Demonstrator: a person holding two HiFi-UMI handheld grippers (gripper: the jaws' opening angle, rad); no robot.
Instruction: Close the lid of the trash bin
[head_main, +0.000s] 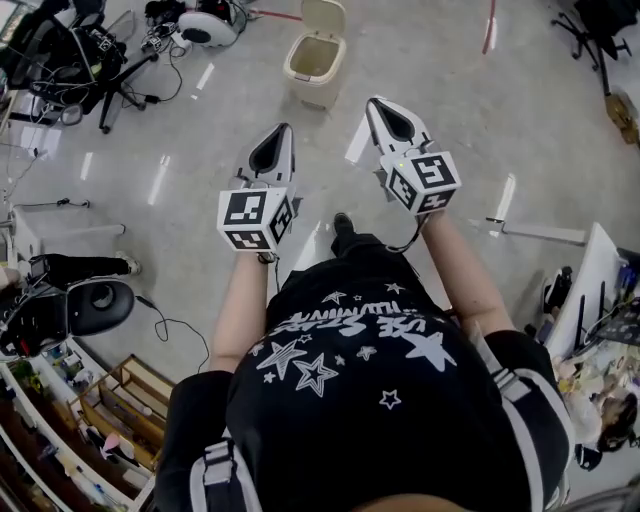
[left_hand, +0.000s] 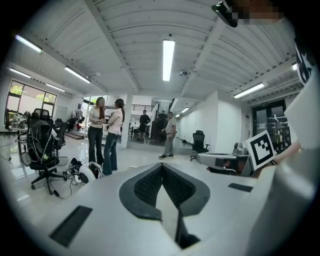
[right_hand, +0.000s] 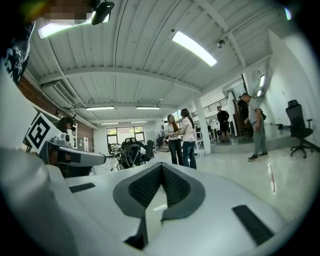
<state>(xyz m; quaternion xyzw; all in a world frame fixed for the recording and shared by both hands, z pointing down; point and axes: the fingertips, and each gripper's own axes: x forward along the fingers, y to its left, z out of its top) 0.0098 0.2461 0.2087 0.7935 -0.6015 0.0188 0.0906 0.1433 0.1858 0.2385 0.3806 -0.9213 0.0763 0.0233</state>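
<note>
The cream trash bin (head_main: 316, 62) stands on the floor ahead of me, and its lid (head_main: 324, 17) is tipped up at the back, leaving the inside open. My left gripper (head_main: 283, 130) and right gripper (head_main: 373, 102) are held side by side at chest height, short of the bin and apart from it. Both point forward and slightly up, so the bin shows in neither gripper view. In the left gripper view the left gripper's (left_hand: 162, 165) dark pads meet at the tip with nothing between them. The right gripper (right_hand: 161, 165) looks the same in its own view.
A black office chair (head_main: 88, 50), cables and a white rounded device (head_main: 205, 27) lie left of the bin. Shelves (head_main: 110, 400) stand at lower left and a cluttered desk (head_main: 600, 300) at right. Two people (left_hand: 106, 135) stand talking farther off, with others behind them.
</note>
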